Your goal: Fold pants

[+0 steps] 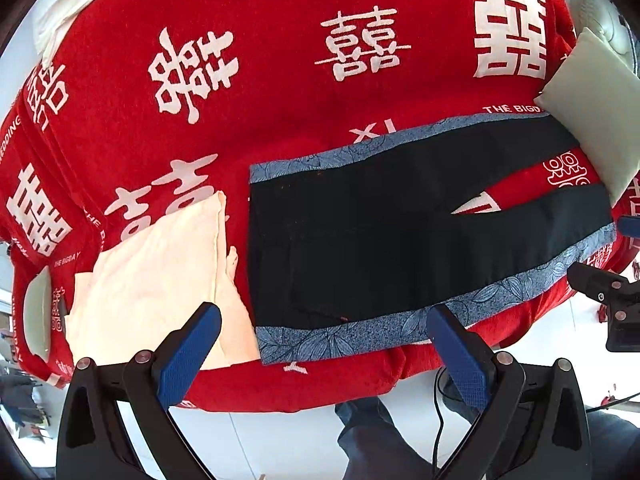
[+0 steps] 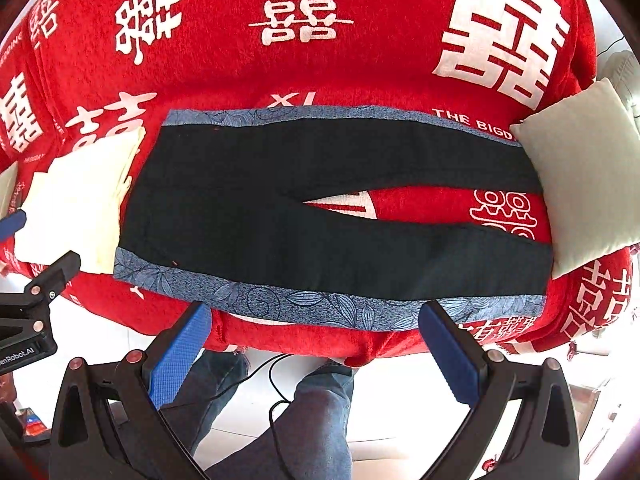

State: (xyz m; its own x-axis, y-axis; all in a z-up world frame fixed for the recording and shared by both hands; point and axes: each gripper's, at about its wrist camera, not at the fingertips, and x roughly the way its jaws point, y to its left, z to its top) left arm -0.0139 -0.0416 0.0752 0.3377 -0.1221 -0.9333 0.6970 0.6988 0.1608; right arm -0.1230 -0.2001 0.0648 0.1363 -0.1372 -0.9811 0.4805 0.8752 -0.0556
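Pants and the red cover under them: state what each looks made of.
Pants: soft woven or knit cloth, matte black, lying flat; the side bands look like printed blue-grey fabric with a leaf pattern. Red cover: fuzzy, towel-like or chenille-like pile, judging by its grainy nap, with white characters; exact fibre cannot be told.

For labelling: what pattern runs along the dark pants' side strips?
Blue-grey leaf print, clearest in the right wrist view.

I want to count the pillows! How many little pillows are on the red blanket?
2. One pale pillow lies at the pants' leg ends on the right; another pillow peeks in at the far left edge, past the folded cream cloth. Others may be hidden.
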